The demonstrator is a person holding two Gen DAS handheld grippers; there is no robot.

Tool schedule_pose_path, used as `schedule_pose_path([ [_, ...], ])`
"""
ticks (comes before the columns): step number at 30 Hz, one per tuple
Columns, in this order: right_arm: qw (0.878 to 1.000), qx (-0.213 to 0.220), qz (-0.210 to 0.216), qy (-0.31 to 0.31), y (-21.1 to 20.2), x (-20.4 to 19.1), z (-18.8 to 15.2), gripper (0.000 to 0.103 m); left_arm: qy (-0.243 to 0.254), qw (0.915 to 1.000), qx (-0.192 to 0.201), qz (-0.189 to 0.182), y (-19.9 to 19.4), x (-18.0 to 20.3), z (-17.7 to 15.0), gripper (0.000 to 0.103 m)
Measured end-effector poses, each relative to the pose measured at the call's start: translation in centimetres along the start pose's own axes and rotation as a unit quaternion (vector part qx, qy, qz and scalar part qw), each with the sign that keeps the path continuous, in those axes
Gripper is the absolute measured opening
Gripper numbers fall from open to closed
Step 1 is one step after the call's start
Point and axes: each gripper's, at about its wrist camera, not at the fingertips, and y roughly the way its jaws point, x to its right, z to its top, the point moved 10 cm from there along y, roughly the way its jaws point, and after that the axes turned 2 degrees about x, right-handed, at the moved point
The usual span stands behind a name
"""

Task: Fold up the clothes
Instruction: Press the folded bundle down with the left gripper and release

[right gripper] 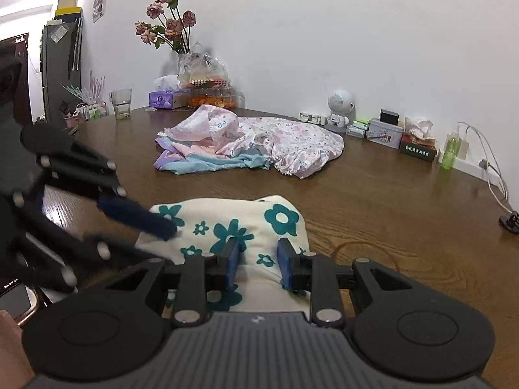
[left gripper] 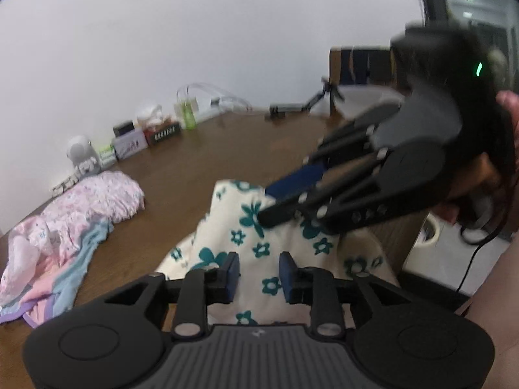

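cream cloth: our floral garment [right gripper: 227,227], cream with teal flowers, sits bunched at the near edge of the tabletop [right gripper: 373,194], right under both cameras. It looks doubled over into a compact bundle, but we can't tell if that's a finished fold or one midway.

left tongs: the left tongs [left gripper: 259,275] are spread, with cloth showing in the gap between the blue pads and nothing pinched. We reckon they hover there to steady or catch the near side.

right tongs: the right tongs [right gripper: 258,267] are spread too, fabric visible between the pads. In the left wrist view their tips poke into the top of the bundle, blurry, so we can't say if they press or just touch. Coming in from opposite sides makes sense for working one edge with two tools.

other laundry: a pile of pink and blue clothes [right gripper: 246,146] lies well apart, further back toward the wall and clearly crumpled, so we'd guess more folding is waiting.

surface: dark brown wood grain, glossy, with a faint ring mark near the right tongs.

room: white wall behind, with a vase of dried roses [right gripper: 168,19], a tissue box [right gripper: 163,100], a drinking glass [right gripper: 121,103], a little astronaut figure [right gripper: 339,110], a green bottle [right gripper: 449,150] and some cables along the back edge. A hand [left gripper: 506,149] grips the right tool.
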Motion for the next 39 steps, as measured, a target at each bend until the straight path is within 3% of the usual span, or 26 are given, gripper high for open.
schedule_pose_path([
  [13,1.000,0.002,0.005,0.015,0.1,0.3,-0.5,0.027,-0.002,1.0000,-0.006,-0.002,0.7,0.1,0.0,0.027],
  [18,0.997,0.019,0.024,0.064,-1.8,1.5,1.5,0.037,-0.028,0.9990,0.033,-0.001,-2.2,-0.7,1.4,0.043],
  [23,0.996,0.028,0.021,0.079,-1.3,2.7,3.5,0.039,-0.072,0.9962,0.037,0.033,-2.3,-2.9,1.4,0.042],
  [26,0.997,0.007,0.018,0.078,0.5,2.6,3.5,0.038,-0.079,0.9960,0.020,0.038,-1.1,-3.5,0.9,0.029],
  [29,0.997,-0.015,0.015,0.075,2.0,2.4,2.6,0.029,-0.085,0.9955,0.006,0.040,0.1,-3.8,0.4,0.028],
  [34,0.997,-0.031,0.008,0.076,3.5,2.3,1.0,0.028,-0.086,0.9955,0.002,0.039,0.8,-3.5,-0.4,0.028],
  [39,0.997,-0.021,-0.001,0.068,3.7,2.1,0.4,0.028,-0.081,0.9955,0.010,0.049,0.4,-3.4,-0.1,0.026],
])
